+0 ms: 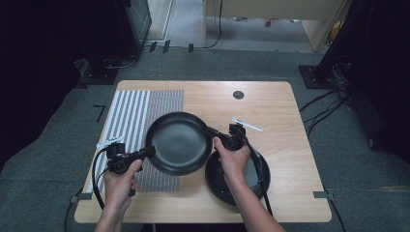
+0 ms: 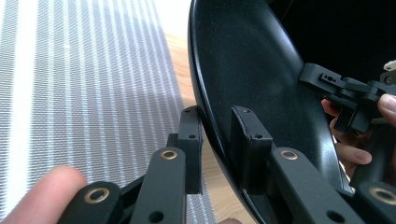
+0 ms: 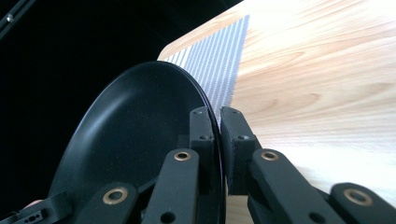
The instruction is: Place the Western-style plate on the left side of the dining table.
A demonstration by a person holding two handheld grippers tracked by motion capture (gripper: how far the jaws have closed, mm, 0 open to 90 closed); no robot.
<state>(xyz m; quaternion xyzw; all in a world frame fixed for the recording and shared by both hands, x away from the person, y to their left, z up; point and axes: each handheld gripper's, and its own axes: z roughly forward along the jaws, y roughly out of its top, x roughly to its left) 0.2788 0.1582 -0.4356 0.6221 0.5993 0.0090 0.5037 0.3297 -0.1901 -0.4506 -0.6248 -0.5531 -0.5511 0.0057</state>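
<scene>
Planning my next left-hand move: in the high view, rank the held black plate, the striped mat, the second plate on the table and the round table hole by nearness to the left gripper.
1. Held black plate: its rim is in the left gripper.
2. Striped mat: beneath and beside it.
3. Second plate: right, under the right forearm.
4. Table hole: far side.

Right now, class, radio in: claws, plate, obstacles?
Left claw and right claw shut on black plate rim, opposite edges. Plate lifted, over striped mat. Second black dish beneath right hand.
</scene>
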